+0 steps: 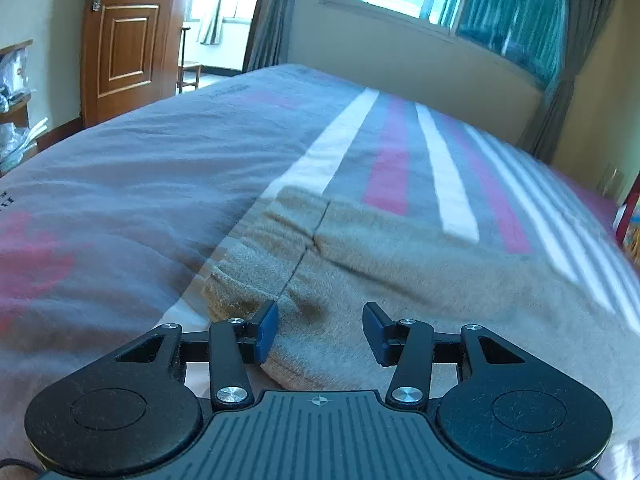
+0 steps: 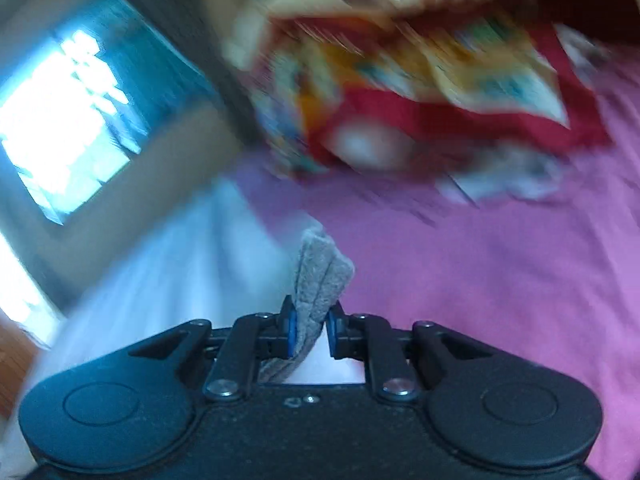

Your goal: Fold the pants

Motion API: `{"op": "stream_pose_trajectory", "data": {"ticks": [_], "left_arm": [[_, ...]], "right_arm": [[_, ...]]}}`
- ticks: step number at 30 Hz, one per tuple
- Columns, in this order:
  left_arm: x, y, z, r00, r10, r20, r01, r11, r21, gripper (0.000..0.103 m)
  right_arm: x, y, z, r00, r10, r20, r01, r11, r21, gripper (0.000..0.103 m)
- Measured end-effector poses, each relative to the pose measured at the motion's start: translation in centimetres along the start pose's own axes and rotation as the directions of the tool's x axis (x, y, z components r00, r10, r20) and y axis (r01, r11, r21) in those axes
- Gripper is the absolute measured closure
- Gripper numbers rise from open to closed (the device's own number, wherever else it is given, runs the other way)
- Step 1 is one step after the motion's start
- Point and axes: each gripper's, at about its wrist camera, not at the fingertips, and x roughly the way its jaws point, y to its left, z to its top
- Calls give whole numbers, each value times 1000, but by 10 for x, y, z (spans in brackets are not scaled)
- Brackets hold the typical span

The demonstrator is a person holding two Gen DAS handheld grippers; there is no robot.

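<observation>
The pants (image 1: 360, 264) are grey-beige fleece and lie spread on the bed, with a seam running up their middle. My left gripper (image 1: 320, 330) is open just above the near edge of the pants, its blue pads (image 1: 267, 330) on either side of the fabric without gripping it. In the right wrist view my right gripper (image 2: 311, 330) is shut on a folded grey edge of the pants (image 2: 320, 276), which sticks up between the fingers. That view is blurred by motion.
The bed cover (image 1: 120, 184) is grey with white, red and pink stripes (image 1: 390, 164). A wooden door (image 1: 128, 36) and a window with curtains (image 1: 500, 4) lie beyond. A pink sheet (image 2: 500, 280) and a colourful red box or bag (image 2: 400, 80) show in the right wrist view.
</observation>
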Motion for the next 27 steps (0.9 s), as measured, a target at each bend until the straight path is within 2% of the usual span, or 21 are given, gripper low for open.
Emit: {"op": "stream_pose_trajectory", "data": {"ticks": [1, 2, 4, 6, 9, 11, 13, 15, 17, 19, 21, 23, 24, 25, 26, 27], "left_arm": [[-8, 1, 1, 1000, 5, 31, -5, 1000, -6, 54], [-16, 5, 2, 998, 13, 61, -12, 1000, -10, 54], [-23, 17, 3, 996, 26, 84, -23, 999, -36, 54], [-17, 35, 3, 998, 35, 43, -31, 996, -87, 54], [6, 54, 2, 999, -11, -44, 3, 982, -187, 55], [18, 60, 2, 996, -64, -60, 48, 967, -251, 77], [16, 57, 6, 997, -70, -21, 62, 959, -277, 78], [10, 48, 5, 995, -96, 37, 102, 960, -262, 78], [18, 46, 6, 993, -118, 23, 119, 954, -275, 78], [31, 53, 4, 989, -146, -12, 134, 938, -319, 76], [48, 65, -3, 985, -156, -74, 116, 916, -383, 75], [54, 69, -4, 980, -182, -77, 134, 897, -420, 75], [53, 67, 0, 982, -175, -67, 134, 905, -403, 79], [45, 64, 5, 986, -169, -8, 154, 914, -376, 83], [32, 61, 10, 977, -192, 96, 213, 910, -355, 83], [26, 58, 14, 975, -181, 126, 213, 922, -323, 83]], "right_arm": [[23, -11, -8, 989, -71, -130, 77, 996, 39, 87], [26, -14, -15, 991, -61, -123, 69, 996, 62, 86], [21, -5, -16, 993, -66, -100, 69, 997, 30, 82], [21, -1, -20, 992, -67, -104, 67, 998, -1, 80], [25, -3, -22, 992, -59, -113, 58, 998, -8, 81], [28, -6, -21, 992, -46, -117, 50, 998, 31, 81], [31, -6, -20, 992, -45, -120, 51, 998, 39, 80], [22, -6, -18, 991, -50, -121, 54, 998, 29, 80], [20, -6, -19, 991, -54, -119, 56, 998, 18, 80], [20, -5, -20, 992, -58, -116, 59, 998, 13, 80], [20, -4, -21, 992, -64, -112, 65, 998, 7, 78], [21, -2, -21, 991, -70, -112, 69, 998, -8, 77], [21, -1, -21, 991, -72, -113, 71, 997, -13, 77], [21, -1, -20, 991, -73, -114, 72, 997, -15, 77], [21, -1, -20, 991, -75, -115, 73, 997, -18, 81], [21, -1, -19, 990, -81, -115, 79, 997, -16, 82]]}}
